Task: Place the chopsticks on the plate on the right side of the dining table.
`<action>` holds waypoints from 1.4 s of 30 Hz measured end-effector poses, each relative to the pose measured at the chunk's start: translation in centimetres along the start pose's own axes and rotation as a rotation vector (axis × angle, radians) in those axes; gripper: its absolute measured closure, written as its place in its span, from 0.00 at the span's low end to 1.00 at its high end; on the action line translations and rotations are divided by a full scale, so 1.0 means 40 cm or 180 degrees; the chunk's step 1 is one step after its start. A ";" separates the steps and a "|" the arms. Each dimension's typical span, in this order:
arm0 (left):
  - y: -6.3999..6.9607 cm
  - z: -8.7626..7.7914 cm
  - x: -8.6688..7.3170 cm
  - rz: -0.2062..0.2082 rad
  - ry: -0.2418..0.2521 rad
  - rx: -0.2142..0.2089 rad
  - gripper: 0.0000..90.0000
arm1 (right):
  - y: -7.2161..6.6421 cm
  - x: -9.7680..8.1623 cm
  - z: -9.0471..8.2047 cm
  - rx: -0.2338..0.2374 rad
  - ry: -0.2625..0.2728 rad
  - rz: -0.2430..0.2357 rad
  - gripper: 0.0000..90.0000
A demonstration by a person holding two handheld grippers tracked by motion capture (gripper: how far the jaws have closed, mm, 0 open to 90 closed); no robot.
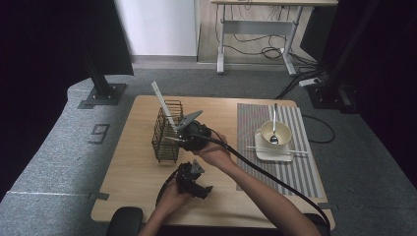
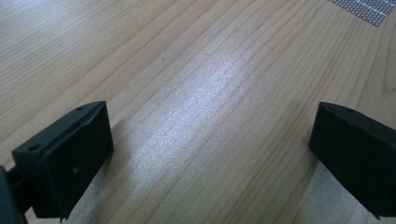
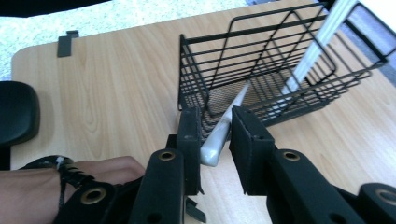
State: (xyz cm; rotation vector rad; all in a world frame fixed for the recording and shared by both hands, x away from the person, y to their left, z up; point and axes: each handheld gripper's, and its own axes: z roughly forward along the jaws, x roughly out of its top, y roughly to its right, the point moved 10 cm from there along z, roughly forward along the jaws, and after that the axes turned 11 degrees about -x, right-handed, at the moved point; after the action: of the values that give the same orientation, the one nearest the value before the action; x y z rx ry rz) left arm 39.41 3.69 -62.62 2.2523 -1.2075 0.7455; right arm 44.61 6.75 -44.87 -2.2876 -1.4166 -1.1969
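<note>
We were putting long white plastic sticks into the tall black wire basket (image 1: 164,142). The job was partly done. One white stick (image 1: 162,103) already stood in the basket and leaned out over its top. We think it was the only thing in there.

The right gripper (image 3: 215,116) was just beside the basket, low down at its near side. Its jaws were close together and pinched the thick end of a second white stick (image 3: 219,137). The thin end of that stick pointed at the basket. We could not tell if the tip was inside yet. This stick had to go in and be let go.

The left gripper (image 2: 210,140) waited over the bare light wooden table (image 1: 133,187). Its jaws were wide apart and had nothing between them.

Far off to the right lay a grey striped mat (image 1: 300,167). On it sat a square white plate (image 1: 263,152) with a round cream bowl (image 1: 282,129). A shiny metal spoon (image 1: 274,123) stood in the bowl. One more thin white stick (image 1: 275,149) lay across the plate. We think that one was left to move too.
</note>
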 end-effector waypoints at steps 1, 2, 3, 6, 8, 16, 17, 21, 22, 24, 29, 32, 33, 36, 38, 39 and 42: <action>0.000 0.000 0.000 0.0006 0.0000 -0.0002 0.00 | 0.004 0.002 -0.003 -0.0018 0.0013 0.0015 0.83; 0.000 0.000 0.000 0.0007 0.0000 -0.0001 0.00 | 0.009 0.004 -0.005 -0.0029 0.0021 0.0024 0.84; 0.000 0.000 0.000 0.0009 -0.0001 -0.0002 0.00 | 0.014 0.003 -0.008 -0.0043 0.0010 0.0018 0.85; -0.001 0.000 0.000 0.0023 -0.0005 -0.0006 0.00 | 0.026 0.005 -0.013 -0.0104 0.0028 0.0030 0.88; -0.001 0.000 0.000 0.0023 -0.0004 -0.0005 0.00 | 0.033 0.006 -0.020 -0.0135 0.0040 0.0046 0.89; -0.001 -0.001 0.000 0.0022 -0.0007 -0.0002 0.00 | 0.058 0.010 -0.036 -0.0118 0.0101 0.0188 0.92; -0.001 -0.001 0.000 0.0022 -0.0007 -0.0002 0.00 | 0.060 0.009 -0.037 -0.0109 0.0107 0.0190 0.92; -0.001 -0.001 -0.001 0.0030 -0.0017 -0.0010 0.00 | 0.063 0.008 -0.046 -0.0066 0.0112 0.0204 0.92; -0.001 -0.001 -0.001 0.0029 -0.0014 -0.0011 0.00 | 0.065 0.010 -0.050 -0.0059 0.0125 0.0217 0.92; -0.001 -0.001 -0.001 0.0030 -0.0011 -0.0014 0.00 | 0.070 0.012 -0.060 -0.0036 0.0147 0.0246 0.92; 0.000 -0.001 -0.001 0.0039 -0.0012 -0.0022 0.00 | 0.088 0.012 -0.094 0.0015 0.0175 0.0294 0.92; 0.000 -0.001 -0.002 0.0037 -0.0011 -0.0023 0.00 | 0.100 0.012 -0.119 0.0058 0.0211 0.0324 0.92; 0.000 -0.001 -0.002 0.0038 -0.0012 -0.0023 0.00 | 0.104 0.012 -0.127 0.0068 0.0227 0.0338 0.92; 0.000 -0.001 -0.002 0.0039 -0.0011 -0.0024 0.00 | 0.116 0.011 -0.152 0.0077 0.0257 0.0389 0.92; 0.000 -0.002 -0.002 0.0042 -0.0012 -0.0026 0.00 | 0.126 0.011 -0.168 0.0076 0.0298 0.0396 0.92; 0.000 -0.002 -0.002 0.0042 -0.0012 -0.0027 0.00 | 0.130 0.010 -0.177 0.0070 0.0310 0.0420 0.92; 0.000 -0.001 -0.001 0.0039 -0.0006 -0.0022 0.00 | 0.144 0.008 -0.201 0.0081 0.0353 0.0478 0.92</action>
State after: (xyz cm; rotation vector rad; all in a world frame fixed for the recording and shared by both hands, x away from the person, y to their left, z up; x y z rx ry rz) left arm 39.38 3.75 -62.62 2.2424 -1.2242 0.7427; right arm 45.13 -0.37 -38.03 -2.2284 -1.1921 -1.2313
